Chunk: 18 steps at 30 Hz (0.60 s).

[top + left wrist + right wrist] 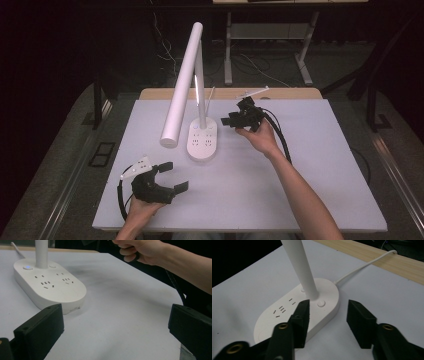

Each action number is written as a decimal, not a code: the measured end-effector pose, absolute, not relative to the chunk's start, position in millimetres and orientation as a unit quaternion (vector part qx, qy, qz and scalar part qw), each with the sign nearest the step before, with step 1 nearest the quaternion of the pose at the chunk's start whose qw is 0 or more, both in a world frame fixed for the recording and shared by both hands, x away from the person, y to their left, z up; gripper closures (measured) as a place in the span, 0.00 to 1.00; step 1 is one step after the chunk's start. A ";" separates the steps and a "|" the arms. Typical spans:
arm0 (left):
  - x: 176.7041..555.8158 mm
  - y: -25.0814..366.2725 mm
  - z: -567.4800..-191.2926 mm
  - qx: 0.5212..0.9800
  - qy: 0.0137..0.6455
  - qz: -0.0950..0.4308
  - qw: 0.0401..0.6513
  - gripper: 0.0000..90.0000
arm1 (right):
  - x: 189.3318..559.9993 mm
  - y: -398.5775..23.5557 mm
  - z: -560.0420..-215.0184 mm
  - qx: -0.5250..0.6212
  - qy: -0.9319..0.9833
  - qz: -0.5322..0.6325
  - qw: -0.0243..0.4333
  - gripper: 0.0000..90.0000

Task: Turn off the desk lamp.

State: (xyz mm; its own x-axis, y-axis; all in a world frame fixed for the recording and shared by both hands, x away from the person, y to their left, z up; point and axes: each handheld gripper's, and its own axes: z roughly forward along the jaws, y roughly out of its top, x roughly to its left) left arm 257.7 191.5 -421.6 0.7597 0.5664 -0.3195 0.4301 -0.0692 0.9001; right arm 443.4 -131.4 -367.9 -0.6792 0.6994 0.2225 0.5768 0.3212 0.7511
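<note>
high view: bare mat point(310, 165) right of lamp base point(202, 142)

The bench point(320, 165) carries a pale lavender-white surface with a bare wooden strip point(290, 93) along its 12 o'clock edge. Grey carpeted floor point(60, 165) surrounds it. At 12 o'clock, a second table's metal legs point(306, 55) stand among loose cables point(250, 65). The far room is dark.
</note>
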 end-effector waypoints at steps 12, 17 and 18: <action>257.6 191.8 -421.8 0.728 0.344 0.059 0.590 0.00 | 419.8 -158.8 -352.0 0.391 0.815 0.421 0.071 0.01; 257.5 190.4 -421.8 0.729 0.343 0.059 0.589 0.00 | 402.2 -176.9 -349.3 0.393 0.805 0.437 0.072 0.01; 257.6 190.2 -421.9 0.730 0.342 0.059 0.589 0.00 | 398.8 -180.4 -348.9 0.392 0.805 0.440 0.072 0.01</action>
State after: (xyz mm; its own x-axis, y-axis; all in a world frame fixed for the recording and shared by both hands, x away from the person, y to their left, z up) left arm 257.6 190.2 -421.9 0.7589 0.5693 -0.3162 0.4296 -0.0727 0.9001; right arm 398.8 -180.4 -348.9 -0.6819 0.6948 0.2286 0.5677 0.3056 0.7644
